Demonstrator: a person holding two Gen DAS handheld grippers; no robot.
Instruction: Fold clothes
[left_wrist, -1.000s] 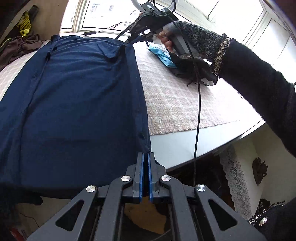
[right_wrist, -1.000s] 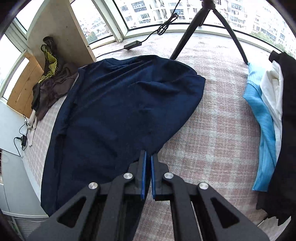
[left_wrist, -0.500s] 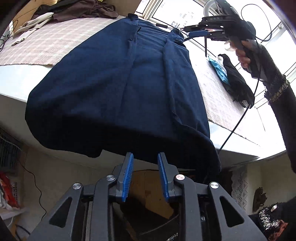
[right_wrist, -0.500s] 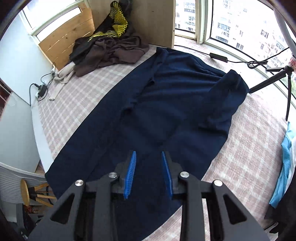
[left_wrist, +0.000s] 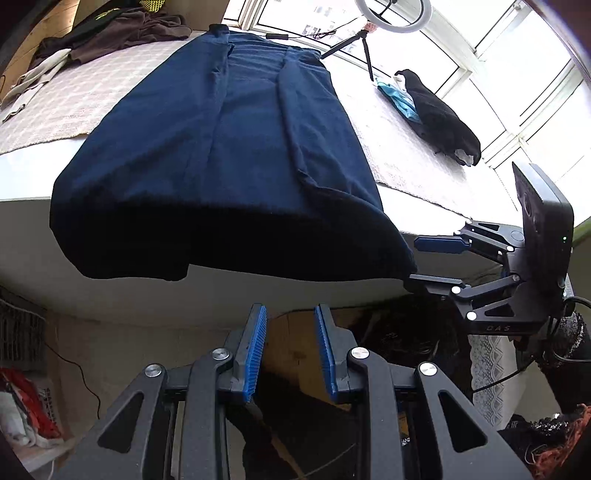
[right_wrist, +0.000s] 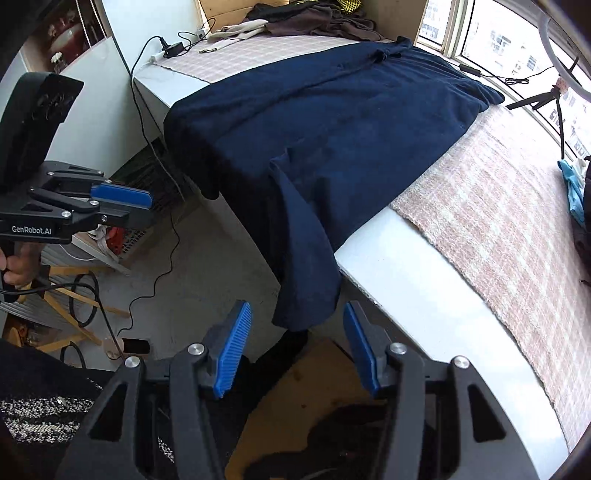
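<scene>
The navy garment (left_wrist: 236, 147) lay spread lengthwise on the white surface (right_wrist: 424, 280), its far end near the window and its near hem draped over the near edge, hanging down the front. It partly covered a pink checked mat (right_wrist: 498, 206). The left gripper (left_wrist: 290, 354) hovered below and in front of the hanging hem, jaws released and holding nothing. The right gripper (right_wrist: 297, 350) sat off the near right corner of the garment, jaws also spread wide and empty, the hanging corner of cloth just beyond them; in the left view its lower finger was right at that corner, though contact could not be told. A dark clothes pile (left_wrist: 439, 118) with something light blue lay far right on the mat, and brown clothes (left_wrist: 129, 33) far left.
</scene>
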